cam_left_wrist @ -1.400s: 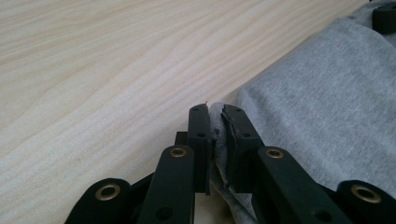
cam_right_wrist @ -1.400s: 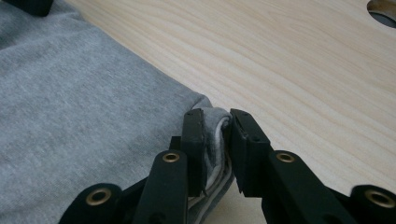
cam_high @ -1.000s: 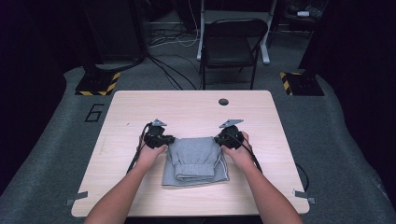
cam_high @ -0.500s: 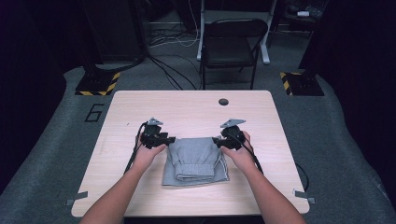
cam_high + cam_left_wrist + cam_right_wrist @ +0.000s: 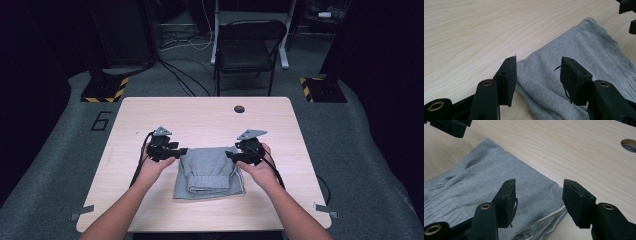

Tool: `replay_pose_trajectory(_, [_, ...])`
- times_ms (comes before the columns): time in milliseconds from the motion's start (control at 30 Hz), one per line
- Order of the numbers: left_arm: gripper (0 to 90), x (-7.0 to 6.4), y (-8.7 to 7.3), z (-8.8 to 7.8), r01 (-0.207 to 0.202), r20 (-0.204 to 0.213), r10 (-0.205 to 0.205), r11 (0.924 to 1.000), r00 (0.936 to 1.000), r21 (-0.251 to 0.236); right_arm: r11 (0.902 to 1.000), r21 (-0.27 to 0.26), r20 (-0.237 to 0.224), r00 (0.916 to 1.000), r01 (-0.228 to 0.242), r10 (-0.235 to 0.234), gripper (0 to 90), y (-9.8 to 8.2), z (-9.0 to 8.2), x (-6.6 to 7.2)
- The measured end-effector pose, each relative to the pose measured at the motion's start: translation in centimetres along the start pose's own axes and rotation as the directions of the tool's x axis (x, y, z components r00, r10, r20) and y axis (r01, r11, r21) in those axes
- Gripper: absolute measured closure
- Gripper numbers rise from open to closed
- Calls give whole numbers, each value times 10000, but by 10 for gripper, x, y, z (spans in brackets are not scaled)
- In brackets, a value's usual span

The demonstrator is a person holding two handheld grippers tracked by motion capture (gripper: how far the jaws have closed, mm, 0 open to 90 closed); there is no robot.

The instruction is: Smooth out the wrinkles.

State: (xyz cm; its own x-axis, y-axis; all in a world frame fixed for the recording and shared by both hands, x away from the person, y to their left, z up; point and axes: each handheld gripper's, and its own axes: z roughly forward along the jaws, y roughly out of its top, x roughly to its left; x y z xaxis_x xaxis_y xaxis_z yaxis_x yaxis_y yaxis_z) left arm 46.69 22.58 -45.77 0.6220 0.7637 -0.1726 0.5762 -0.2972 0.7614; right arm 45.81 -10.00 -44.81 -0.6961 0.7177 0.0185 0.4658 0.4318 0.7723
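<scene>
Both grippers (image 5: 181, 151) (image 5: 229, 155) lifted, garment's (image 5: 207, 172) underside hidden

Folded garment (image 5: 210, 172) is grey cloth, matt, soft fleecy knit with a ribbed band, a thin white seam line at one fold edge. Table (image 5: 200, 115) top is pale wood-grain laminate, smooth, slight sheen. Left gripper (image 5: 537, 75) and right gripper (image 5: 537, 196) are black matt plastic with brass-coloured metal rivets; pad edges look frayed.
</scene>
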Motion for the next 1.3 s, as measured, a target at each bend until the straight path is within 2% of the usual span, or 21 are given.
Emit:
replay_pose_trajectory(67, [470,-2,-1,-3,-2,3,2,10000,10000,14,9999,49,-122,9999,-114,115,432,1,-3,4])
replay_pose_trajectory(233, [438,-9,-3,-13,-111,245,106,9998,9996,183,9999,-73,-278,9996,103,-105,428,3,-12,12])
replay_pose_trajectory(367, [430,-20,-6,-24,-235,480,234,9997,9986,25,10000,-24,-352,9993,89,-90,423,2,-21,18])
replay_pose_trajectory(567, [423,-30,-12,-38,-376,674,375,9993,9970,2,9986,-106,-178,9985,513,-515,422,-8,-36,27])
replay_pose_trajectory(600, [421,-30,-13,-41,-471,659,467,9989,9967,39,9987,-113,-154,9986,505,-507,422,-10,-38,28])
replay_pose_trajectory(667, [420,-32,-16,-46,-348,718,350,9994,9968,-44,9980,-185,-143,9981,602,-605,422,-13,-42,30])
replay_pose_trajectory(700, [420,-31,-17,-49,-480,772,474,9988,9959,63,9980,-225,-150,9981,587,-591,422,-15,-45,31])
replay_pose_trajectory(767, [420,-32,-21,-53,-345,756,346,9994,9965,-29,9978,-277,-174,9980,608,-613,423,-18,-50,33])
replay_pose_trajectory(833, [419,-31,-24,-58,-434,762,427,9990,9962,69,9981,-319,-261,9983,518,-526,423,-20,-54,34])
replay_pose_trajectory(1033, [415,-29,-37,-68,-307,445,312,9995,9985,-105,9985,-525,-324,9993,185,-202,421,-31,-64,35])
replay_pose_trajectory(1100, [412,-29,-42,-70,-384,359,389,9992,9986,-149,9987,-475,-313,9993,164,-179,420,-36,-67,35])
replay_pose_trajectory(1300, [408,-33,-56,-73,-462,484,456,9989,9978,119,9995,-257,-201,9996,169,-174,421,-49,-73,40])
